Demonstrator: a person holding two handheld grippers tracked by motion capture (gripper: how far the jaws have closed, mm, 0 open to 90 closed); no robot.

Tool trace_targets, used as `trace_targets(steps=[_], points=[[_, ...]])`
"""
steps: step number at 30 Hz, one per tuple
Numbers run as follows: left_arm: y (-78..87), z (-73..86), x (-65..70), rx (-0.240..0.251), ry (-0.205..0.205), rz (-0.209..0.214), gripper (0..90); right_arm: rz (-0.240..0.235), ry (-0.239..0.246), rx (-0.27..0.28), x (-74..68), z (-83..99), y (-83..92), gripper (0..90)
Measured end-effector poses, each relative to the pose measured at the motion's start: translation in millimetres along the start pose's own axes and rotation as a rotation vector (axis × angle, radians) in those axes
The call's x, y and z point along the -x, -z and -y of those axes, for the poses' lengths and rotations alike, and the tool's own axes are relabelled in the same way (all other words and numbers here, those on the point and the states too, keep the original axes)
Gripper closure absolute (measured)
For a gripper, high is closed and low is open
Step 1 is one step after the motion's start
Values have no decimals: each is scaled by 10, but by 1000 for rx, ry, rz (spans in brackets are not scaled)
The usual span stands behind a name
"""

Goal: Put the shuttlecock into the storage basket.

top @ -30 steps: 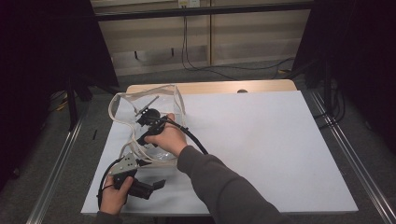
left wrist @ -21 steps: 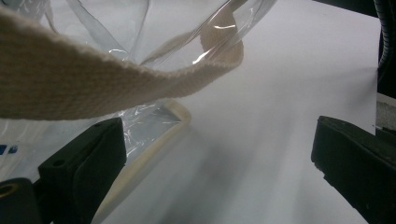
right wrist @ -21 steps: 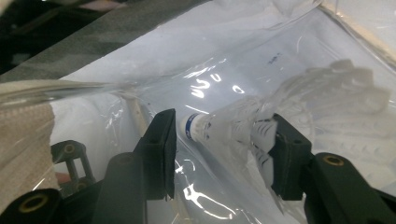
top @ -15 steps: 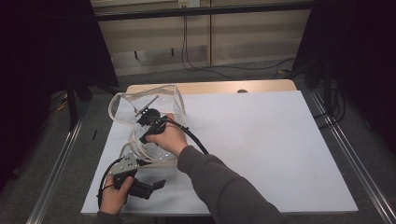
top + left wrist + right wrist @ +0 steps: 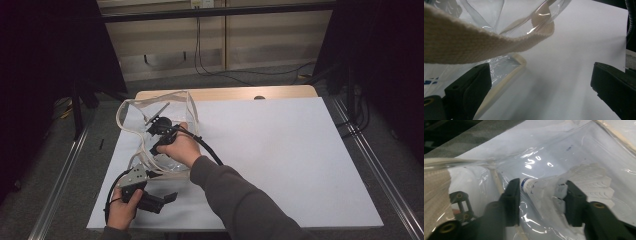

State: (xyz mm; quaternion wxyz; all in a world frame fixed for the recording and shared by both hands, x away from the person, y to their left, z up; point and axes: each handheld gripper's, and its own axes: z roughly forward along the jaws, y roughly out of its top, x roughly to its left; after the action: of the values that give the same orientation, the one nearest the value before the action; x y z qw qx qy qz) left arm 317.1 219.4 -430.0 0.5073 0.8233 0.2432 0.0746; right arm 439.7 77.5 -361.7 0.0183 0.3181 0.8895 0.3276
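Placed inside clear plastic bag with beige webbing handles [image 5: 130, 112], by surface's far left corner: white feathered shuttlecock [image 5: 586, 180], between right gripper [image 5: 541, 187] jaws, just opening, apparently loose. Left gripper [image 5: 541, 75] spread wide, empty. Left to do, likely: withdrawing.

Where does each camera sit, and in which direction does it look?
High view: above the near side, looking forward and down on table; sleeve, left tool, right tool.
Left gripper view: on left tool, facing a strap; its open jaws.
Right gripper view: on right tool, facing the shuttlecock between its jaws, just opened further.
All share the bag.
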Motion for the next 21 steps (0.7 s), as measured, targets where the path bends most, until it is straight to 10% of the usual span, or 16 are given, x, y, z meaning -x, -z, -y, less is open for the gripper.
trace_targets(steps=[21], points=[[4, -2, -3, 1, -1, 1, 32, 49, -36, 6, 32, 2, 44, 292]])
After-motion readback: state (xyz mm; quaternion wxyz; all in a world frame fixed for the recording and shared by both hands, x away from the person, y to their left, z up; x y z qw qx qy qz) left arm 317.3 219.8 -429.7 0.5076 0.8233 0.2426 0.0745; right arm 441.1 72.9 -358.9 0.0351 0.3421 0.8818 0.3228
